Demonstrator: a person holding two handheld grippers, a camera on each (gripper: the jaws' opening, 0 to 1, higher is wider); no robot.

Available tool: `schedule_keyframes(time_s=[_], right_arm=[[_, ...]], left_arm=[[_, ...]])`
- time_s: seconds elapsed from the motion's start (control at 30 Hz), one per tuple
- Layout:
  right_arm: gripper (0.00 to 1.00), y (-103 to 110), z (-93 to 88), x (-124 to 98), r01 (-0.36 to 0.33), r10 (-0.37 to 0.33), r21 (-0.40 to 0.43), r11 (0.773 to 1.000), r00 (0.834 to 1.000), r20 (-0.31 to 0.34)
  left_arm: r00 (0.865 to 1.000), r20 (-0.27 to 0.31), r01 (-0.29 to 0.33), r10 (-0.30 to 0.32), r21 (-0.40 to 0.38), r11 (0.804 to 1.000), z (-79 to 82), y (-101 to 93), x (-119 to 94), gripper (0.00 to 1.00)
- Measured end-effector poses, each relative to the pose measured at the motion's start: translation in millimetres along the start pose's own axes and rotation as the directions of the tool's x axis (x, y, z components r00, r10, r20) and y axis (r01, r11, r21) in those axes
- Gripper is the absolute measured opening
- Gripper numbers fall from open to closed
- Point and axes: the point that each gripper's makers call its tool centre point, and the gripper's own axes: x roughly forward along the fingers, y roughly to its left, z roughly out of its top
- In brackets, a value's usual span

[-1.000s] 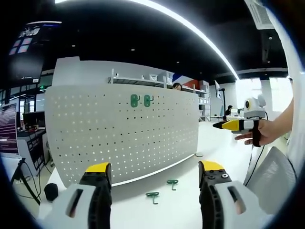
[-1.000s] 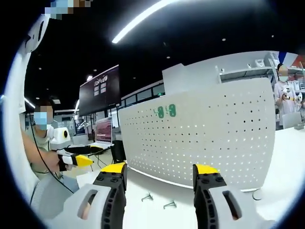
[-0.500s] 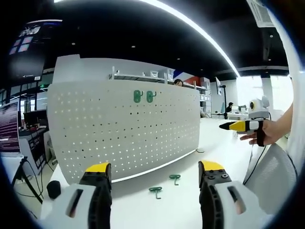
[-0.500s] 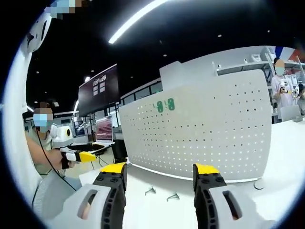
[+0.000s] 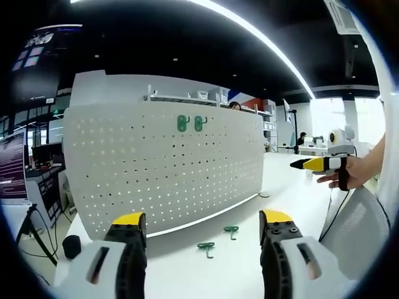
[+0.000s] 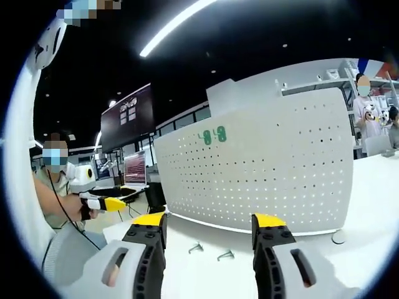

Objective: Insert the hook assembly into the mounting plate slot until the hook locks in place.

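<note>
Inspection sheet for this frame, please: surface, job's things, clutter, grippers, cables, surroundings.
Surface: white table, mostly bare in front of the board.
Job's things: white pegboard stands upright on the table; two green hooks mounted side by side near its top edge; two loose green hooks lie on the table in front of it.
Clutter: small round object on the table by the board's end; dark object at the table's left edge.
Grippers: left gripper open, empty; right gripper open, empty.
Cables: black cable hanging near a seated person.
Surroundings: open room, dark ceiling with light strips, shelving behind the board, other people with handheld grippers.
</note>
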Motion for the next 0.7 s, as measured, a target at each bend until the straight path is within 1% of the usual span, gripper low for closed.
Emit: schedule_keyframes(time_s=[0.07, 0.17, 0.23, 0.3, 0.33, 0.37, 0.43, 0.47, 0.5, 0.53, 0.57, 0.6, 0.63, 0.67, 0.7], right_arm=[[0.53, 1.0, -0.6, 0.1, -0.002, 0.002, -0.003, 1.000, 1.000, -0.003], [0.53, 2.3, -0.7, 0.2, -0.002, 0.002, -0.004, 1.000, 1.000, -0.004], [0.53, 1.9, -0.4, 0.0, -0.002, 0.002, -0.004, 1.000, 1.000, -0.003], [0.52, 2.6, -0.5, -0.1, -0.004, 0.004, -0.007, 1.000, 1.000, -0.004], [0.52, 2.6, -0.7, -0.1, -0.004, 0.004, -0.006, 1.000, 1.000, -0.005], [0.52, 2.2, -1.0, -0.1, -0.004, 0.004, -0.004, 1.000, 1.000, -0.006], [0.52, 2.0, -0.7, 0.0, -0.004, 0.004, -0.004, 1.000, 1.000, -0.005], [0.52, 2.0, -0.6, 0.0, -0.004, 0.004, -0.003, 1.000, 1.000, -0.005], [0.52, 2.1, -0.4, -0.1, -0.004, 0.004, -0.005, 1.000, 1.000, -0.005], [0.52, 2.1, -0.4, -0.3, -0.004, 0.004, -0.005, 1.000, 1.000, -0.005], [0.51, 2.0, -0.4, -0.6, -0.004, 0.004, -0.001, 1.000, 1.000, -0.005], [0.51, 1.8, -0.5, -0.8, -0.003, 0.003, 0.000, 1.000, 1.000, -0.005], [0.51, 1.7, -0.5, -0.8, -0.003, 0.003, 0.001, 1.000, 1.000, -0.005], [0.51, 1.4, -0.7, -0.9, -0.003, 0.003, 0.000, 1.000, 1.000, -0.006], [0.51, 1.5, -0.6, -0.9, -0.004, 0.004, 0.000, 1.000, 1.000, -0.005]], left_arm=[[1.000, 0.001, 0.024, -0.024, -0.003, 1.000, 0.6, -3.1, 1.7, 0.76], [0.998, -0.023, 0.051, -0.050, 0.025, 0.998, -0.4, -4.3, 5.6, 0.76], [0.994, -0.052, 0.099, -0.098, 0.035, 0.994, -2.5, -7.9, 9.6, 0.75], [0.989, -0.082, 0.130, -0.125, 0.053, 0.990, -6.1, -9.2, 12.1, 0.75], [0.984, -0.100, 0.154, -0.147, 0.062, 0.986, -8.6, -10.1, 14.4, 0.76], [0.981, -0.112, 0.164, -0.156, 0.067, 0.984, -10.0, -10.0, 15.8, 0.76], [0.974, -0.138, 0.196, -0.181, 0.101, 0.975, -11.5, -9.4, 19.5, 0.75], [0.967, -0.165, 0.212, -0.193, 0.108, 0.971, -14.1, -8.7, 21.8, 0.76], [0.966, -0.166, 0.217, -0.197, 0.111, 0.970, -14.2, -8.3, 23.0, 0.76], [0.961, -0.176, 0.237, -0.214, 0.120, 0.964, -15.4, -8.0, 25.6, 0.75], [0.955, -0.194, 0.248, -0.222, 0.123, 0.961, -18.0, -7.6, 27.0, 0.75], [0.943, -0.232, 0.273, -0.238, 0.131, 0.953, -23.6, -7.6, 28.9, 0.75], [0.938, -0.247, 0.285, -0.244, 0.143, 0.948, -25.8, -7.0, 30.7, 0.74], [0.931, -0.259, 0.307, -0.259, 0.168, 0.937, -27.0, -7.3, 34.0, 0.73], [0.925, -0.274, 0.319, -0.265, 0.178, 0.931, -30.0, -6.4, 35.7, 0.73]])
